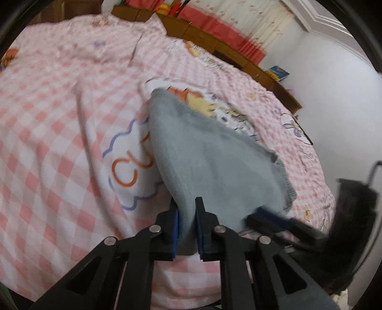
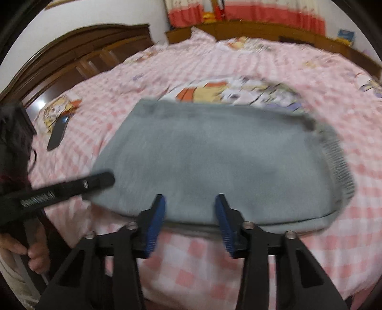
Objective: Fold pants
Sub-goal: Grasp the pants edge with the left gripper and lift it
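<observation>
The grey pants (image 2: 214, 162) lie folded into a broad block on the pink checked bedspread (image 2: 195, 260), their ribbed waistband (image 2: 339, 162) at the right end. My left gripper (image 1: 186, 207) is shut on the near left edge of the pants (image 1: 210, 157) and lifts that fabric off the bed. In the right wrist view the left gripper (image 2: 100, 181) shows as a black bar at the pants' left edge. My right gripper (image 2: 189, 202) is open, its blue pads straddling the near edge of the pants without clamping it. It also shows in the left wrist view (image 1: 269, 214), low beside the cloth.
A dark flat object (image 2: 57, 133) lies on the bedspread at the left. A wooden headboard (image 2: 78, 54) stands at the far left, and a low wooden ledge (image 2: 274, 31) runs along the far side under red and white curtains (image 2: 238, 12).
</observation>
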`<state>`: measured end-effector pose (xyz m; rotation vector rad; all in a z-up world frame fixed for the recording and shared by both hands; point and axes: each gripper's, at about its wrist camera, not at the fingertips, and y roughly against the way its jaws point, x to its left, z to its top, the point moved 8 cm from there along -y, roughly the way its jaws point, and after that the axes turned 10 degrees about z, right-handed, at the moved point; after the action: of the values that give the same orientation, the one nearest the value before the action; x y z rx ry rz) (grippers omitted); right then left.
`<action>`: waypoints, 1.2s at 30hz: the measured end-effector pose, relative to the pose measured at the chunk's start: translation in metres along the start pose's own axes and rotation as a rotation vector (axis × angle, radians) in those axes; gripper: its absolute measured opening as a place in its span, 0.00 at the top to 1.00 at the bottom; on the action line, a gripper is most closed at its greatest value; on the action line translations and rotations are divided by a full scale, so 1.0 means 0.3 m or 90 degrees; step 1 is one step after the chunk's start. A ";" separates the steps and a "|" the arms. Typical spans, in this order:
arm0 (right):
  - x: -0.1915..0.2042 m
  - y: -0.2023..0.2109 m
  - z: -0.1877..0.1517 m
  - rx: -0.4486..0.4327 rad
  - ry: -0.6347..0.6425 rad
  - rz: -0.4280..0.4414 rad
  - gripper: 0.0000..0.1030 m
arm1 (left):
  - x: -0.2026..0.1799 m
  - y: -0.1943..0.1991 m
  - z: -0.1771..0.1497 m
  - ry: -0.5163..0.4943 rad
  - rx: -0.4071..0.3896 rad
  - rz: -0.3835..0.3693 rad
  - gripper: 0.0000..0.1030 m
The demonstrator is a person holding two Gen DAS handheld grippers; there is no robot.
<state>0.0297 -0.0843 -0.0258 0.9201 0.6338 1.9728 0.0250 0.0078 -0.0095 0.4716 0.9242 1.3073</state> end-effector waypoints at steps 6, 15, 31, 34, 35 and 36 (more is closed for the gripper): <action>-0.022 -0.035 -0.031 0.018 -0.036 0.040 0.72 | -0.112 0.068 0.026 -0.059 -0.036 -0.019 0.89; -0.057 0.050 -0.008 -0.013 -0.064 0.064 0.72 | -0.312 0.153 0.086 -0.163 -0.083 -0.042 0.89; -0.375 0.384 0.008 -0.165 -0.176 0.007 0.72 | -0.706 0.104 0.061 -0.337 -0.091 -0.076 0.89; -0.432 0.427 -0.002 -0.184 -0.197 -0.009 0.72 | -0.782 0.056 0.033 -0.372 -0.070 -0.082 0.89; -0.449 0.437 -0.009 -0.188 -0.203 -0.011 0.72 | -0.806 0.037 0.022 -0.384 -0.064 -0.082 0.89; -0.469 0.447 -0.018 -0.191 -0.213 -0.012 0.72 | -0.824 0.021 0.011 -0.394 -0.059 -0.082 0.89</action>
<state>0.0132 -0.2737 0.0148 1.0164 0.1509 1.7792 0.0265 -0.2253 0.0733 0.6810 0.3683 0.9906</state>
